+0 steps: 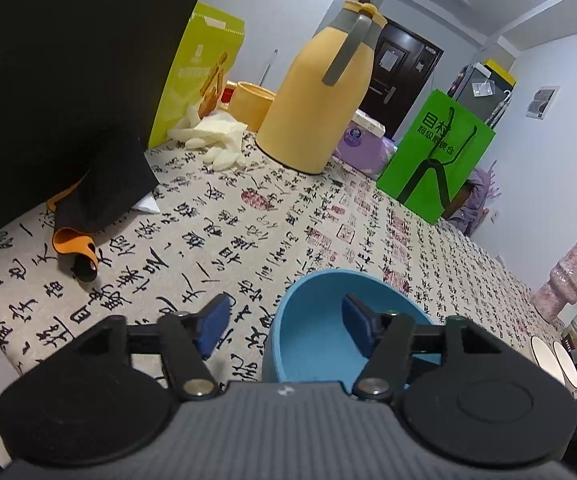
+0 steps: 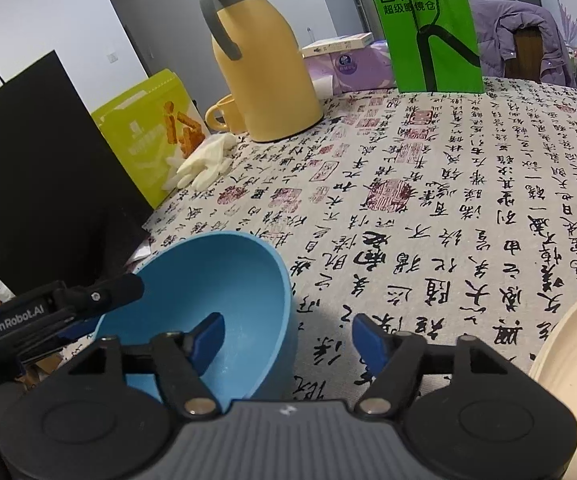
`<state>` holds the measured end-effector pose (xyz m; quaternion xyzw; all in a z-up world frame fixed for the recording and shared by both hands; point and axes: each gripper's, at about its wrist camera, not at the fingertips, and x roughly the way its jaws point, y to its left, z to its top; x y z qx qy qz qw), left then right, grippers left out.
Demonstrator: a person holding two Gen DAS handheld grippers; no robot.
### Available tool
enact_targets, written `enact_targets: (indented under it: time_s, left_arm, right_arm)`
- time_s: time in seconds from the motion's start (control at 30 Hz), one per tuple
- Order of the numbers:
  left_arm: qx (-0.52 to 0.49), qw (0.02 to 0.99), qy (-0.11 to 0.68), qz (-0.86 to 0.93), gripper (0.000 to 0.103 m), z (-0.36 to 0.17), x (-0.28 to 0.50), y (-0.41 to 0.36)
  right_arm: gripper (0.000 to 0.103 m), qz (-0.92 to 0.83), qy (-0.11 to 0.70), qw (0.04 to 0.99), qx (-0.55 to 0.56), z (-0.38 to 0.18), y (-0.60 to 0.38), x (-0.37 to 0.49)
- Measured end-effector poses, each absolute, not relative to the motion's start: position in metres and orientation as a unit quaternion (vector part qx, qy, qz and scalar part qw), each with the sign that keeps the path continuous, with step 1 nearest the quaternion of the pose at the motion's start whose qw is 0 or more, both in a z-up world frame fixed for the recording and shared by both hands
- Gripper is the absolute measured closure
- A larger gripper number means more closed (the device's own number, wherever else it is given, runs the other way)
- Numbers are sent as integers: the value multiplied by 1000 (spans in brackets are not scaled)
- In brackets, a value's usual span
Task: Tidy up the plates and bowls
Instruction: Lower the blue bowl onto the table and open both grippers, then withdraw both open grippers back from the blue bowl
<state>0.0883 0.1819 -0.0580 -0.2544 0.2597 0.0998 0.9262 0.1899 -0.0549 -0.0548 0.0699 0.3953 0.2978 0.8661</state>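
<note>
Left wrist view: the left gripper (image 1: 284,326) is released, its blue pads spread wide and pressing on nothing. The blue bowl (image 1: 312,336) sits on the tablecloth (image 1: 208,232), just ahead. The bowl's near-left wall stands between the two pads: the right pad (image 1: 358,326) hangs inside the bowl, the left pad (image 1: 212,326) outside it over the cloth. Neither pad seems to touch the wall, though the angle makes that hard to judge. Farther back stand a yellow jug (image 1: 320,96), a yellow mug (image 1: 252,104), a lime box (image 1: 196,76) with white gloves (image 1: 216,136) beside it, and a green bag (image 1: 436,156). A black bag (image 1: 48,92) fills the left side.

Right wrist view: the right gripper (image 2: 286,340) is also released, pads apart. Its left pad (image 2: 208,338) hangs inside the bowl (image 2: 224,280) and its right pad (image 2: 368,340) outside, with the bowl's right wall between them. The left gripper's finger (image 2: 108,292) reaches in at the bowl's left rim. A cream plate (image 2: 576,340) lies at the right edge, well apart from the bowl.
</note>
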Motion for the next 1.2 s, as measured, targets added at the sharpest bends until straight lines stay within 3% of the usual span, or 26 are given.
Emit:
enact_targets:
  time_s: [0.13,0.67,0.73,1.2]
  left_arm:
    - [-253,931,246,96,28,-55,84,181]
    - [-238,949,195,73,3,-40,69,162]
    - [-237,951,188,69,0,-39,67,160]
    - [-219,960,164,60,0,-31,53,140]
  right_arm:
    - [19,298,390,868,78,-54,-61,188]
    - [8,298,377,872,97,-52,-85,175]
    - [0,296,376,873,98,-52,-88,174]
    - [0,291,341,888,102,-42,-112,155]
